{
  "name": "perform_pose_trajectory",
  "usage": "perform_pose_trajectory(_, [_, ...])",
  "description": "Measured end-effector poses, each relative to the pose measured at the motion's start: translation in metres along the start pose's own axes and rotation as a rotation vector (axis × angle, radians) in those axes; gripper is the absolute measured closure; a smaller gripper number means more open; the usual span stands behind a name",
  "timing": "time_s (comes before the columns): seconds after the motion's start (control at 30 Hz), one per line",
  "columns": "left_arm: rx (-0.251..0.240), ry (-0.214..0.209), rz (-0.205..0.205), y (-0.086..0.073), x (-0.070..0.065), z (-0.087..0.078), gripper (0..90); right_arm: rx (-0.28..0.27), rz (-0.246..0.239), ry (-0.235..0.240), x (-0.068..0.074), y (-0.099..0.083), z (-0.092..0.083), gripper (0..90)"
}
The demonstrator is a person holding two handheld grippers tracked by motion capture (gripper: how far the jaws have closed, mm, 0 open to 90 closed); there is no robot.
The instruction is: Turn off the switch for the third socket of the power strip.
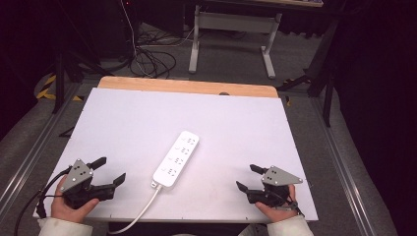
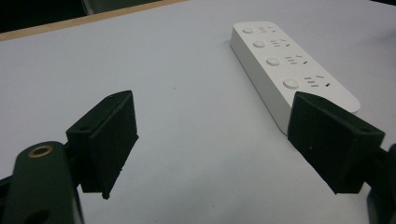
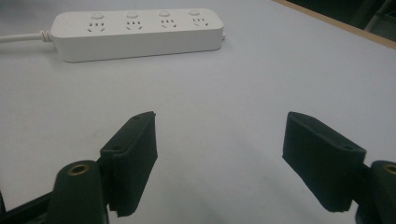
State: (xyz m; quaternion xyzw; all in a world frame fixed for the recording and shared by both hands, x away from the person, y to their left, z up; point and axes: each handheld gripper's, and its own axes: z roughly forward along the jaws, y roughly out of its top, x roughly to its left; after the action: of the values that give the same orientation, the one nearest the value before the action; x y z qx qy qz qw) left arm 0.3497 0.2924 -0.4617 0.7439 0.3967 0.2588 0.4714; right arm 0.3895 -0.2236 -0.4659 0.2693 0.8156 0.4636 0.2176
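Both tools, left tool (image 1: pixel 112 169) & right tool (image 1: pixel 247 177), jaws apart, white tabletop (image 1: pixel 236 128), power strip (image 1: pixel 176 158) centre, grey floor (image 1: pixel 231 59).

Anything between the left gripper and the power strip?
Nothing visible. Bare white table lies between the left gripper and the power strip; the strip's cord runs off toward the near edge.

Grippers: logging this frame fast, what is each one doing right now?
Left gripper: jaws open, holding nothing.
Right gripper: jaws open, holding nothing.
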Motion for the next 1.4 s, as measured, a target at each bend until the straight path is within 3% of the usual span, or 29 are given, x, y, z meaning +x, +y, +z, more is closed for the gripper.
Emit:
perform_pose_trajectory(0.47, [0.012,0.028,0.038,0.003,0.001,-0.002,17.7,0.0,-0.004,-0.001,0.0,0.0,0.0,26.7])
perform_pose_trajectory(0.77, [0.029,-0.005,0.003,0.007,0.001,-0.001,18.2,-0.001,-0.005,-0.003,0.0,0.0,0.0,26.6])
perform_pose_trajectory(0.93, [0.042,-0.022,-0.027,0.013,0.001,0.0,19.9,0.0,-0.002,-0.002,0.0,0.0,0.0,26.6])
perform_pose_trajectory(1.4, [0.059,-0.069,0.036,0.049,-0.013,0.021,23.7,0.001,0.001,0.002,0.0,0.0,0.001,26.6])
